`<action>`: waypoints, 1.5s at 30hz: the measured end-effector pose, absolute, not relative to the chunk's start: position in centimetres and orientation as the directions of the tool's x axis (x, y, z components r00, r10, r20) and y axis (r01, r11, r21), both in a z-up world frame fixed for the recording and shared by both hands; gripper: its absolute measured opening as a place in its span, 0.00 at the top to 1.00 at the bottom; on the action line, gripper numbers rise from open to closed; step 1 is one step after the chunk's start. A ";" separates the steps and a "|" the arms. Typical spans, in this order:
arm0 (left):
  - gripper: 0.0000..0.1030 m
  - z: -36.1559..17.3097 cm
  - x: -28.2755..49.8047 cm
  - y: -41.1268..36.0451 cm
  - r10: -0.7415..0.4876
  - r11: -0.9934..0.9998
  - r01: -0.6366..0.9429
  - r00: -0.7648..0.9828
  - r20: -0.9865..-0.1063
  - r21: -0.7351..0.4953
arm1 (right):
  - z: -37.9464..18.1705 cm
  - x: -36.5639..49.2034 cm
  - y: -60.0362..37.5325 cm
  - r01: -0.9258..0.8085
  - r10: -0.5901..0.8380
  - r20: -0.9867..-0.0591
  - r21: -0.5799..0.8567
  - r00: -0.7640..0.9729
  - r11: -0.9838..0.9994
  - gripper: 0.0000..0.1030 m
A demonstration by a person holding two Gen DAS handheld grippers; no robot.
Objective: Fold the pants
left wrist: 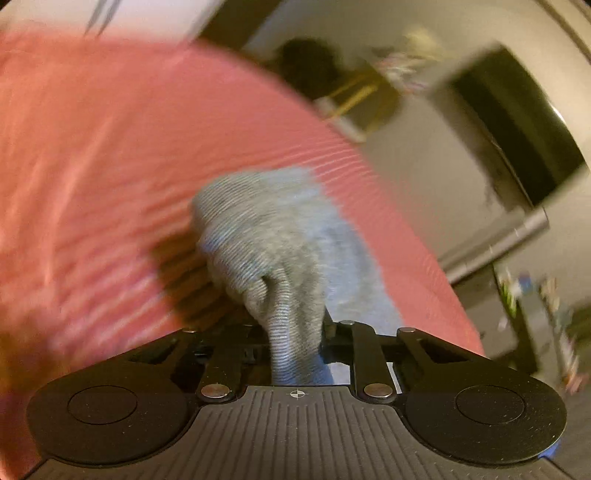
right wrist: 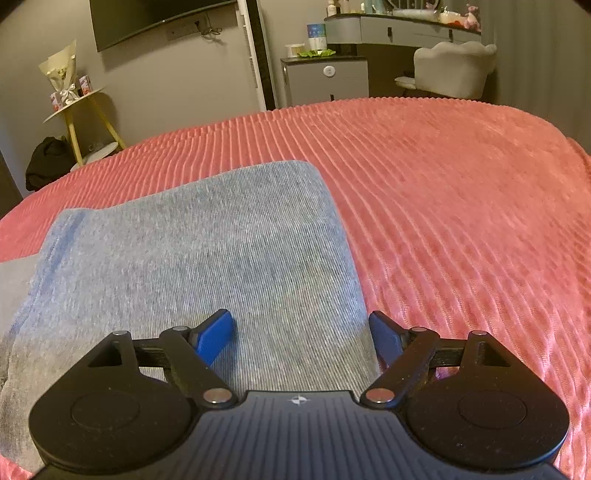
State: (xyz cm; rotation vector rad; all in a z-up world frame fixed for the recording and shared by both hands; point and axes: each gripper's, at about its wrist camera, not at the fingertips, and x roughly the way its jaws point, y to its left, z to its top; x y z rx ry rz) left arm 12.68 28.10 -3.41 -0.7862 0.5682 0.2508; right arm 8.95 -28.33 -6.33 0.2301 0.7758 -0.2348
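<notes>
Grey ribbed pants [right wrist: 207, 251] lie folded flat on a pink ribbed bedspread [right wrist: 443, 206]. My right gripper [right wrist: 301, 334] is open, low over the near right part of the pants, its blue fingers [right wrist: 216, 332] astride the cloth's right edge. In the blurred left wrist view my left gripper [left wrist: 295, 332] is shut on a bunched part of the grey pants [left wrist: 269, 254] and holds it up above the bedspread [left wrist: 110, 147].
Beyond the bed stand a yellow-legged side table [right wrist: 79, 110] with a bouquet, a dark bag [right wrist: 50, 162] on the floor, a wall TV [right wrist: 155, 18], a small cabinet [right wrist: 327, 79], and a dressing table with a chair [right wrist: 452, 70].
</notes>
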 end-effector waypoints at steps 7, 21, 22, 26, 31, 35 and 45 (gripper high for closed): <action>0.82 4.1 11.8 19.5 -0.057 0.886 -0.150 0.904 -0.423 -0.439 | -6.1 8.7 -28.5 0.289 -0.116 -0.702 0.133 0.702 0.948 0.21; 0.57 3.2 8.4 -7.5 -0.514 0.830 0.543 0.649 -0.562 -0.132 | -4.7 7.5 -29.1 0.275 -0.081 -0.651 0.202 0.755 0.940 0.21; 0.54 2.3 8.1 -8.2 -0.515 0.821 0.557 0.625 -0.588 -0.127 | -4.6 7.4 -29.1 0.272 -0.074 -0.649 0.211 0.758 0.939 0.21; 0.44 1.2 6.3 -7.9 -0.463 0.857 0.498 0.629 -0.625 -0.133 | -4.4 6.7 -29.6 0.271 -0.023 -0.653 0.282 0.757 0.920 0.21; 0.36 0.9 5.4 -3.8 -0.230 0.971 0.216 0.716 -0.659 -0.104 | -4.2 6.3 -30.9 0.272 0.127 -0.655 0.472 0.745 0.838 0.11; 0.36 0.7 6.3 -1.5 -0.090 0.994 0.017 0.697 -0.712 -0.109 | -5.8 7.9 -31.9 0.247 0.405 -0.596 0.724 0.694 0.644 0.04; 0.36 -0.7 5.4 -0.6 -0.259 0.961 0.101 0.648 -0.716 -0.256 | -7.9 12.9 -28.7 0.248 0.543 -0.551 0.810 0.634 0.532 0.47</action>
